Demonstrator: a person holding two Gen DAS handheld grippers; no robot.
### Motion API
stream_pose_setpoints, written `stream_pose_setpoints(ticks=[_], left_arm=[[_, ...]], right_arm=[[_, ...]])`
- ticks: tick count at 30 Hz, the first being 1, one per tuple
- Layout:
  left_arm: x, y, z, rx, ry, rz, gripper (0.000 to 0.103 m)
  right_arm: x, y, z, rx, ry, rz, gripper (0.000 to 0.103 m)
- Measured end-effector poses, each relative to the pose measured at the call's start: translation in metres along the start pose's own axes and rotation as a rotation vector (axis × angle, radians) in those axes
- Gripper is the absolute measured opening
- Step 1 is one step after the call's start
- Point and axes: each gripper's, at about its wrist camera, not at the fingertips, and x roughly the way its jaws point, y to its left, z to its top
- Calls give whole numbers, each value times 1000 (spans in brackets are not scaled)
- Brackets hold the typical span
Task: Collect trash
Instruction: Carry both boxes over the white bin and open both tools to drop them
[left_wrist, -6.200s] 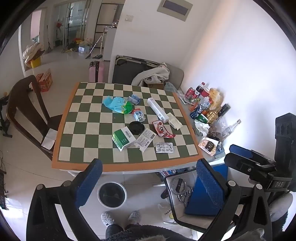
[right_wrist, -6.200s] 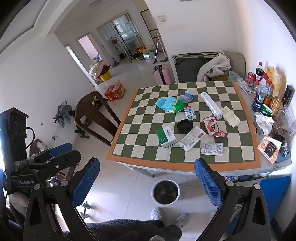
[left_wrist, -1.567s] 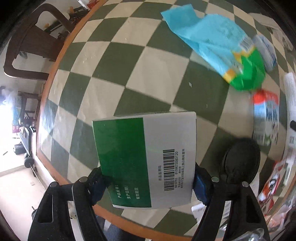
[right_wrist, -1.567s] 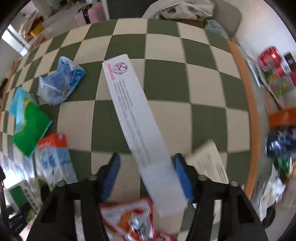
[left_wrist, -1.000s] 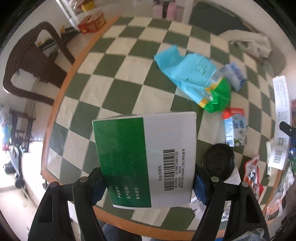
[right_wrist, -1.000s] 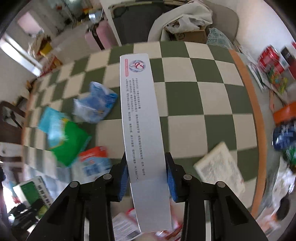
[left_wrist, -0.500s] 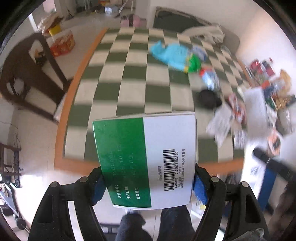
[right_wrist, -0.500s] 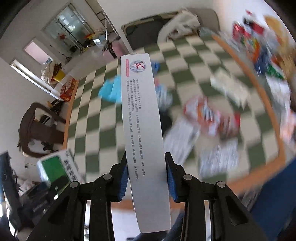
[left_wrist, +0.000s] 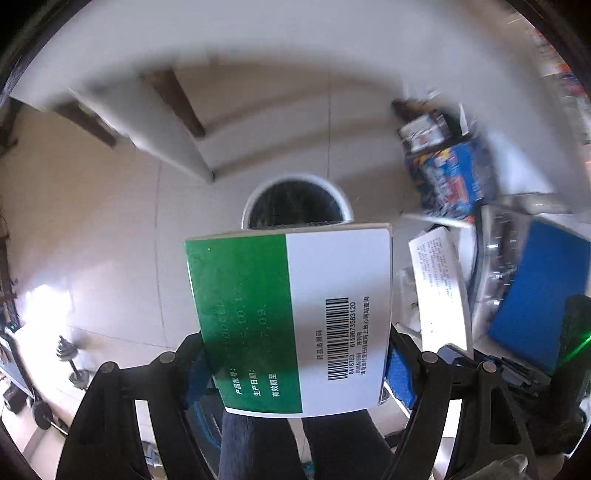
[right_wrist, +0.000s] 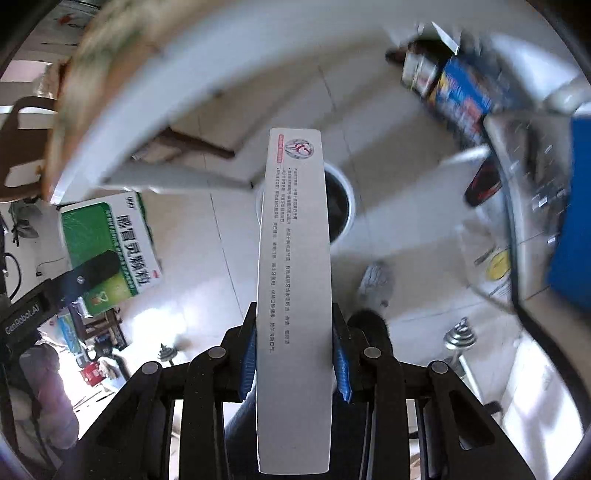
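Left wrist view: a green-and-white box (left_wrist: 291, 317) is pinched by the left hand-held gripper (left_wrist: 295, 363) above the bin (left_wrist: 343, 201); a long white box (right_wrist: 293, 295) is clamped by the right hand-held gripper (right_wrist: 294, 360).

- The green-and-white box (left_wrist: 291, 317) is smooth printed cardboard with a slight sheen.
- The long white box (right_wrist: 293, 280) is matt cardboard.
- The floor (left_wrist: 110, 229) is glossy pale tile.
- The bin (left_wrist: 297, 206) has a smooth white plastic rim.
- The tongs' pads (right_wrist: 341, 365) are textured blue.
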Motion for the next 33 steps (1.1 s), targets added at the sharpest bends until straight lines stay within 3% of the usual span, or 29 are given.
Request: stream_pose_setpoints(ticks=[5, 8, 10, 12, 15, 20, 25, 33], left_arm=[[112, 4, 38, 12, 86, -32, 77], [161, 2, 60, 45, 94, -4, 81], [179, 7, 67, 48, 86, 20, 103], [192, 16, 73, 43, 66, 53, 103], [194, 25, 73, 35, 19, 87, 103], [186, 33, 62, 55, -60, 216, 103], [171, 29, 42, 35, -53, 252, 103], [127, 20, 18, 14, -71, 242, 103]], right_arm=[[122, -29, 36, 0, 58, -5, 36], [192, -47, 66, 12, 102, 19, 36], [227, -55, 83, 17, 121, 30, 37], [258, -59, 97, 11, 145, 22, 39], [286, -66, 107, 6, 142, -39, 72], [274, -60, 108, -15, 60, -167, 103], [256, -54, 109, -74, 1, -265, 103], [216, -39, 97, -74, -48, -269, 103]])
